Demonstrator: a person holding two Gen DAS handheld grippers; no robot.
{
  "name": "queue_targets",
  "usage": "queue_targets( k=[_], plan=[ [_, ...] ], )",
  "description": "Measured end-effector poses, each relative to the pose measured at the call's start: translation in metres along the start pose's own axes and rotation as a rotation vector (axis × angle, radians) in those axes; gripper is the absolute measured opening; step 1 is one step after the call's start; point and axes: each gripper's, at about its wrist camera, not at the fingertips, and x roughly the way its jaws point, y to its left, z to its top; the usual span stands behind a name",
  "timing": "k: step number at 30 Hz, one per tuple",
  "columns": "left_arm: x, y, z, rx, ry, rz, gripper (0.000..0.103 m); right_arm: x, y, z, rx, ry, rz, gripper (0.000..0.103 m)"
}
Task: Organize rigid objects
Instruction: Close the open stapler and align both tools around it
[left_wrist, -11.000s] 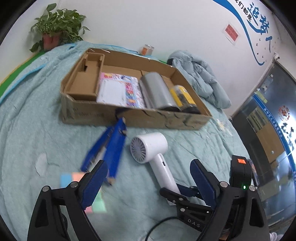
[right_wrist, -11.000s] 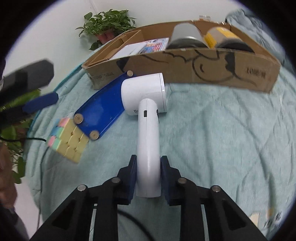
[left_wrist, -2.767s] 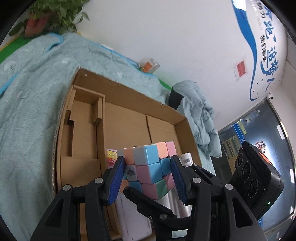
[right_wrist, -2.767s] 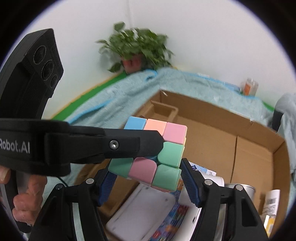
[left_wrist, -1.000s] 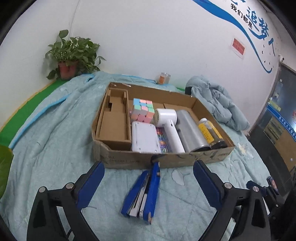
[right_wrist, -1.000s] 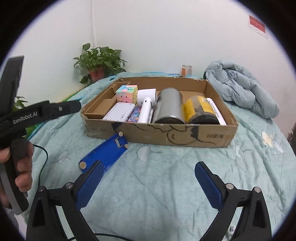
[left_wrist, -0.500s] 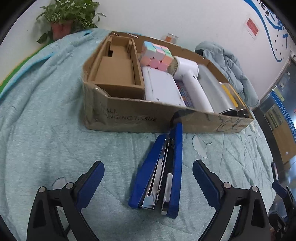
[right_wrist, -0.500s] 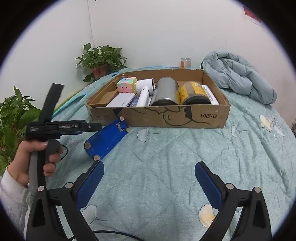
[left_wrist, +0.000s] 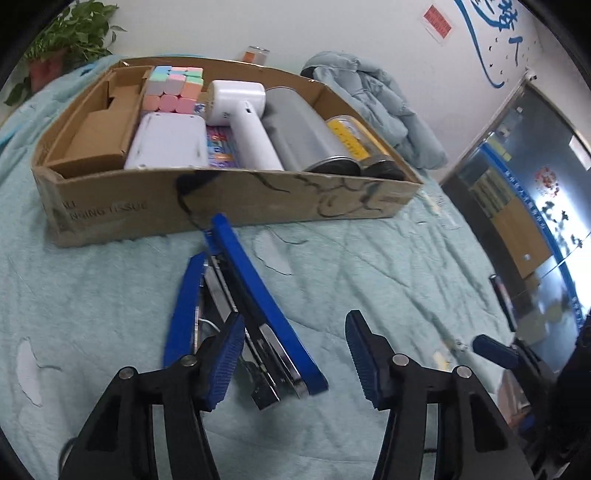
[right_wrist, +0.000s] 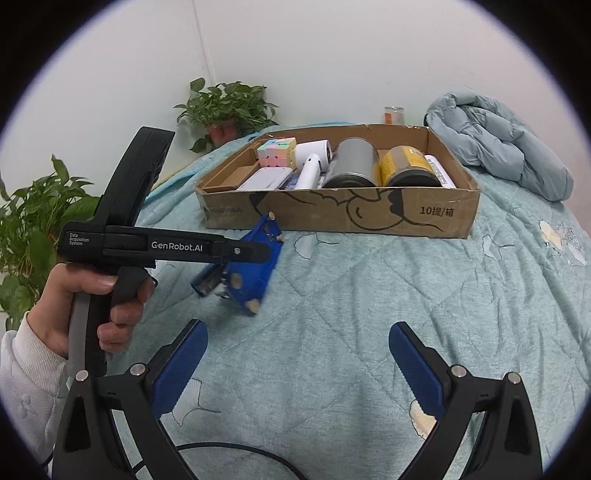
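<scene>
Quilt, stapler before box

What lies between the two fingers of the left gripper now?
The near end of the blue stapler lies between the left gripper's fingers, which have just been closing; the left wrist view shows it.

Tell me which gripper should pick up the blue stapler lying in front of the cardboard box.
Left. The left gripper already straddles the blue stapler, its jaws just closing around it, though not yet clamped. The right gripper hangs open over bare quilt, with the stapler off to its left.
</scene>
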Motion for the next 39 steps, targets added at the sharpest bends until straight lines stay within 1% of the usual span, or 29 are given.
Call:
queue_targets(
  k=[1,3,5,6,7,8,9,10,12,14,18,19,21,23,25,27,30,33,34,35,36,37,38,39],
  plan=[
    [-0.006,0.0,-0.003,-0.016,-0.012,-0.023,0.056,0.001,0.001,-0.001,-0.008,0.002,0.008,0.099],
    [-0.018,0.002,-0.009,-0.037,-0.046,-0.013,0.06,0.005,0.003,-0.002,-0.025,0.014,0.016,0.099],
    [-0.037,0.011,-0.015,-0.065,-0.098,0.026,0.073,0.013,0.006,-0.002,-0.037,0.037,0.021,0.099],
    [-0.044,0.017,-0.018,-0.075,-0.121,0.043,0.077,0.019,0.009,-0.001,-0.043,0.052,0.028,0.099],
    [-0.05,0.025,-0.02,-0.091,-0.142,0.061,0.084,0.024,0.012,0.0,-0.048,0.06,0.039,0.099],
    [-0.053,0.037,-0.02,-0.135,-0.147,0.077,0.087,0.031,0.018,0.002,-0.058,0.068,0.059,0.099],
    [-0.052,0.044,-0.021,-0.166,-0.138,0.078,0.087,0.036,0.023,0.004,-0.066,0.072,0.073,0.099],
    [-0.047,0.057,-0.021,-0.211,-0.104,0.047,0.087,0.041,0.028,0.006,-0.074,0.076,0.083,0.099],
    [-0.032,0.066,-0.02,-0.225,-0.037,-0.02,0.087,0.051,0.039,0.009,-0.083,0.075,0.105,0.099],
    [-0.02,0.066,-0.018,-0.227,-0.011,-0.052,0.087,0.06,0.046,0.012,-0.085,0.072,0.118,0.099],
    [-0.007,0.063,-0.014,-0.234,0.014,-0.123,0.088,0.066,0.051,0.014,-0.1,0.065,0.108,0.099],
    [-0.002,0.058,-0.013,-0.232,0.029,-0.162,0.089,0.066,0.051,0.013,-0.106,0.062,0.107,0.099],
    [0.003,0.053,-0.013,-0.217,0.044,-0.179,0.09,0.065,0.049,0.011,-0.116,0.063,0.097,0.099],
    [0.009,0.045,-0.013,-0.196,0.054,-0.215,0.09,0.066,0.046,0.01,-0.114,0.066,0.086,0.099],
    [0.012,0.042,-0.015,-0.201,0.057,-0.246,0.09,0.068,0.044,0.012,-0.111,0.072,0.075,0.099],
    [0.011,0.041,-0.017,-0.209,0.047,-0.242,0.09,0.072,0.043,0.015,-0.133,0.065,0.056,0.099],
    [-0.005,0.048,-0.02,-0.227,-0.008,-0.211,0.09,0.081,0.04,0.02,-0.154,0.075,0.032,0.098],
    [-0.025,0.063,-0.023,-0.269,-0.066,-0.19,0.09,0.092,0.04,0.024,-0.166,0.099,0.039,0.098],
    [-0.03,0.067,-0.024,-0.282,-0.081,-0.17,0.09,0.096,0.041,0.025,-0.176,0.104,0.044,0.098],
    [-0.036,0.071,-0.025,-0.291,-0.094,-0.15,0.09,0.099,0.042,0.026,-0.187,0.11,0.047,0.095],
    [-0.038,0.074,-0.025,-0.295,-0.096,-0.142,0.09,0.106,0.044,0.027,-0.195,0.124,0.047,0.087],
    [-0.04,0.077,-0.026,-0.303,-0.097,-0.138,0.09,0.111,0.044,0.027,-0.197,0.14,0.045,0.081],
    [-0.041,0.078,-0.027,-0.307,-0.101,-0.138,0.09,0.118,0.045,0.027,-0.197,0.161,0.043,0.07],
    [-0.042,0.079,-0.027,-0.31,-0.103,-0.137,0.09,0.127,0.044,0.027,-0.194,0.189,0.025,0.061]
  ],
)
